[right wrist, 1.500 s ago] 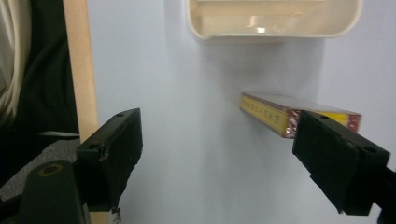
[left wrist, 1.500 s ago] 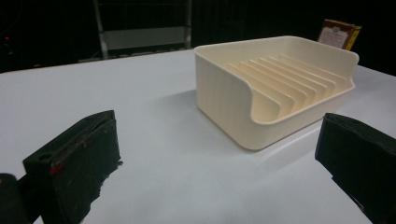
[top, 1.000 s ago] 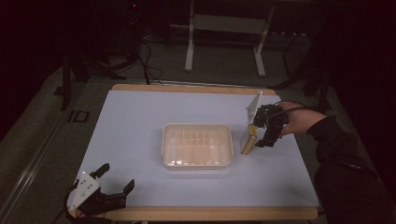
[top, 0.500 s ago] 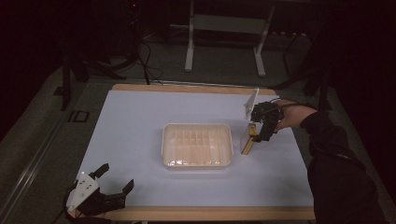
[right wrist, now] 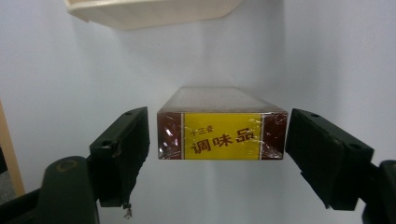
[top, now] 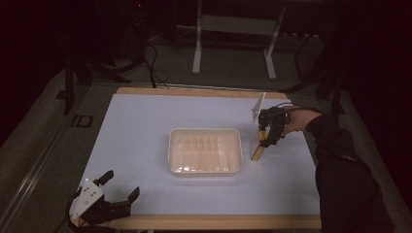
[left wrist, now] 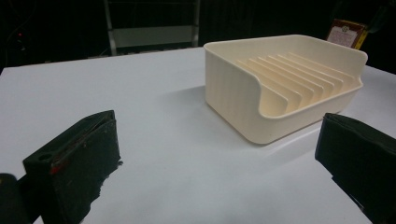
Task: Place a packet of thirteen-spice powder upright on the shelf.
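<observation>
While the room beyond stays dark, the white desk (top: 145, 126) carries a cream tray (top: 205, 151). Right of the tray, the right tongs (right wrist: 217, 140) have just been closing around a standing box (right wrist: 222, 135), pads apart from it. Left tongs (top: 104, 200) gape near the desk's front edge.

Dish rack (right wrist: 154, 11) cut off by top edge, box's (right wrist: 222, 135) small print illegible

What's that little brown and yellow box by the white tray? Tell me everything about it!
The box is a slim, flat carton, dark brown with a yellow label bearing red Chinese characters, wrapped in shiny clear film. It stands on end on the pale table, just right of the cream tray and apart from it. The right gripper comes down over its top end, black jaws on either side. They have just been closing, and slight gaps seem to remain, so nothing clamps it yet.
</observation>
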Action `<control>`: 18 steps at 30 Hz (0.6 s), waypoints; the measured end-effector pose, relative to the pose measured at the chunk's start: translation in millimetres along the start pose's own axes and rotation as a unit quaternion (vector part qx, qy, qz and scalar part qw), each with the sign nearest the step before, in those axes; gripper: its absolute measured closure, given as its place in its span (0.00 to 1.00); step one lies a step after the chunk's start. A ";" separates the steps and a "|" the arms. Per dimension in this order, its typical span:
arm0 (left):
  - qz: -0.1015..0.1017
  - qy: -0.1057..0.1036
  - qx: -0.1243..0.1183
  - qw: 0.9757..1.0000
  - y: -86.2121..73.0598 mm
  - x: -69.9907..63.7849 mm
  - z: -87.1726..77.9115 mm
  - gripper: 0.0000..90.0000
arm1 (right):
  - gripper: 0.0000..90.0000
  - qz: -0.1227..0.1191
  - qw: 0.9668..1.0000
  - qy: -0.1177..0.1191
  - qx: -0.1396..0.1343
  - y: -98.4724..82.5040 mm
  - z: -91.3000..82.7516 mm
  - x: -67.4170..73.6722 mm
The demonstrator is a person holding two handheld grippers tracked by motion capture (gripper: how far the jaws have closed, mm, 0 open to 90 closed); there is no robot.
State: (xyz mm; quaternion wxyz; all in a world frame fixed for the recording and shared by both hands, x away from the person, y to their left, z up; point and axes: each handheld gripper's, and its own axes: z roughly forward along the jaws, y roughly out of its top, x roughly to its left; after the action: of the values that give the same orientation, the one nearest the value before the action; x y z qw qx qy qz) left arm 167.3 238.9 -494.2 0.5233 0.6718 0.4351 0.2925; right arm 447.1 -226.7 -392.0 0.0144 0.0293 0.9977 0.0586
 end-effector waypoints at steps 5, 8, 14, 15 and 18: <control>-0.002 -0.001 0.001 1.000 -0.1 0.2 0.7 0.00 | 0.25 0.004 1.000 0.009 0.011 0.2 5.6 -0.5; 0.000 -0.002 0.001 1.000 0.0 -0.2 0.3 0.00 | 0.26 0.009 1.000 0.017 0.012 0.6 10.1 -1.8; -0.001 -0.002 0.001 1.000 -0.1 0.0 0.6 0.00 | 0.34 0.009 1.000 0.020 0.020 2.7 15.7 -2.7; -0.001 -0.003 0.002 1.000 -0.1 -0.1 0.7 0.00 | 0.34 0.007 1.000 0.018 0.021 3.1 15.2 -3.1; 0.000 -0.004 0.002 1.000 -0.1 -0.6 0.7 0.00 | 0.35 0.012 0.999 0.016 0.027 4.5 13.7 -2.9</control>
State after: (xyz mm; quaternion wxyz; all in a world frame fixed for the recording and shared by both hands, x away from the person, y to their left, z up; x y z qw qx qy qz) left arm 167.6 238.0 -494.5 0.5239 0.6736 0.4337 0.2892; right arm 450.7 -220.8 -405.1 -0.0033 0.0410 0.9986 0.0320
